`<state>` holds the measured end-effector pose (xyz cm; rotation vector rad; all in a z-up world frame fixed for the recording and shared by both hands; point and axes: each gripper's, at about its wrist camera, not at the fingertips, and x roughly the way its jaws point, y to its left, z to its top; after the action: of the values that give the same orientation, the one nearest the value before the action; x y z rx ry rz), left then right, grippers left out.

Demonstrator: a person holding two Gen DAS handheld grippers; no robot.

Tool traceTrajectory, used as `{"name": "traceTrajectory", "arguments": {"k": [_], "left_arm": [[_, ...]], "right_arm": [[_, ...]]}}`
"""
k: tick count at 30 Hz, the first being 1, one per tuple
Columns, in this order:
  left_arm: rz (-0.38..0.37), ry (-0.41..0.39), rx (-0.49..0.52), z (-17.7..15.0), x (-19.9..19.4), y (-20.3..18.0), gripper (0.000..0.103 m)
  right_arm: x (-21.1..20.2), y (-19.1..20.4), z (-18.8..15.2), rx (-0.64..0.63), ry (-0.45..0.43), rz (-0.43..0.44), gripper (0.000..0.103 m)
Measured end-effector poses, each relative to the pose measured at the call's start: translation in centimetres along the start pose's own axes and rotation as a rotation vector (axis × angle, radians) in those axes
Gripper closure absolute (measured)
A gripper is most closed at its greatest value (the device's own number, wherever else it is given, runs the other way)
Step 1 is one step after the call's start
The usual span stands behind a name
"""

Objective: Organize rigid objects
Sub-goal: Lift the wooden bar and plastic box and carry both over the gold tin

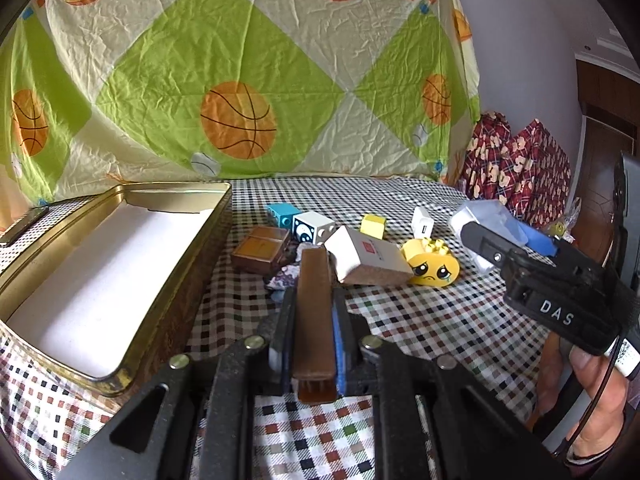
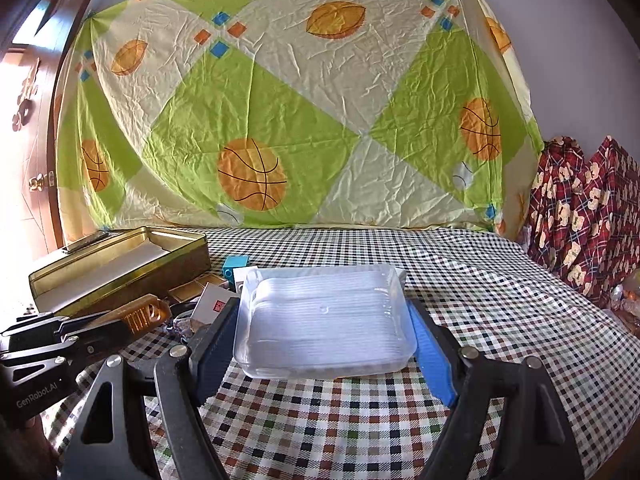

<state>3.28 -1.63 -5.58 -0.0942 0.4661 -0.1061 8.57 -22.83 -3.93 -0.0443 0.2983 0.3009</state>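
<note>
Your left gripper (image 1: 314, 320) is clamped on a long brown bar (image 1: 314, 320), which runs lengthwise between the blue pads and juts out at both ends. It sits just right of the open gold tin (image 1: 120, 220), above the checked tablecloth (image 1: 420, 320). The tin's white floor is bare.

Beyond the tin's right wall lies the loose pile: a brown box (image 1: 262, 254) nearest the tin, then a teal brick (image 1: 282, 214), a white brick with a face print (image 1: 314, 232), a white carton with a red mark (image 1: 368, 258), a small yellow cube (image 1: 373, 226), a white plug-like piece (image 1: 423, 222) and a yellow crying-face brick (image 1: 432, 266) farthest from it.

Your right gripper (image 2: 326, 320) is spread wide and holds a clear plastic tray (image 2: 326, 320) between its fingers, well right of the tin, past the pile.

A basketball-print sheet (image 2: 280, 120) hangs behind the table. Red bear-print fabric (image 2: 588, 216) is bunched far right of the tin.
</note>
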Motion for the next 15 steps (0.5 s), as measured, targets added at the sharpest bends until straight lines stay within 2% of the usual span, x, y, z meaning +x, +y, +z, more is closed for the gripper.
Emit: {"name": "traceTrajectory", "arguments": {"k": [6,15], "left_arm": [[0.035,-0.051,0.017,-0.3,-0.9,0.4,0.089],[0.055,-0.106,0.036,-0.7,-1.8,0.6,0.089]], "right_arm": [[-0.4,0.3,-0.2,0.0,-0.028,-0.039,0.022],[-0.3,0.3,-0.1,0.029,-0.026,-0.038,0.022]]}}
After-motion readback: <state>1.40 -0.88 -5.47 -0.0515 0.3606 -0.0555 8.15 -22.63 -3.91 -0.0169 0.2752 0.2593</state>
